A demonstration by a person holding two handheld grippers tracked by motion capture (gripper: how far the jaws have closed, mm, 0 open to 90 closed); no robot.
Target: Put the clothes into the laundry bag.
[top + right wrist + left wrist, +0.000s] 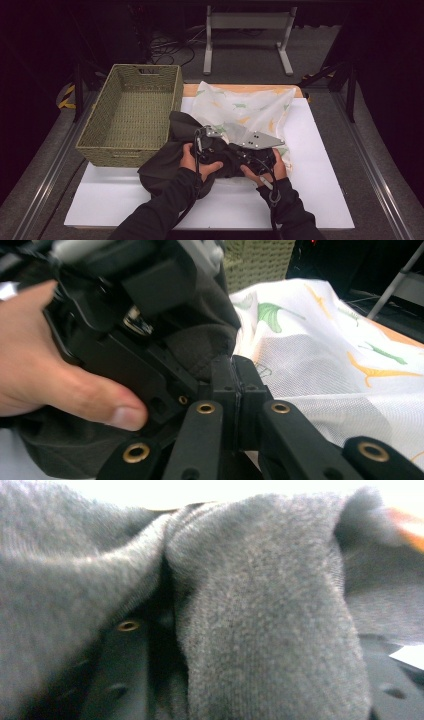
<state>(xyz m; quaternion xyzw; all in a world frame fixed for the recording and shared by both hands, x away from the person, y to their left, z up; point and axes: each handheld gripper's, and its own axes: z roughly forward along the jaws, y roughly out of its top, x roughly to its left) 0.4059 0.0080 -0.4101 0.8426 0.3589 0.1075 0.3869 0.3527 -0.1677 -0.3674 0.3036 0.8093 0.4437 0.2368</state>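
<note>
Dark garment bunched at centre of the high view, on the white tabletop, its upper left edge against the green woven basket. White mesh bag with a dinosaur print lies just behind it, toward upper centre, touching the dark cloth.

Left tongs and right tongs meet close together at mid-frame over the garment, hands wrapped round both handles.

Left gripper view: grey-looking fabric pressed right up to the lens, draped over the jaws; cannot tell how far they are apart.

Right gripper view: right tongs with jaws pressed fully together at lower centre, a fold of dark garment pinched at the tips. Left hand and its tool fill the left half, mesh bag to the right
</note>
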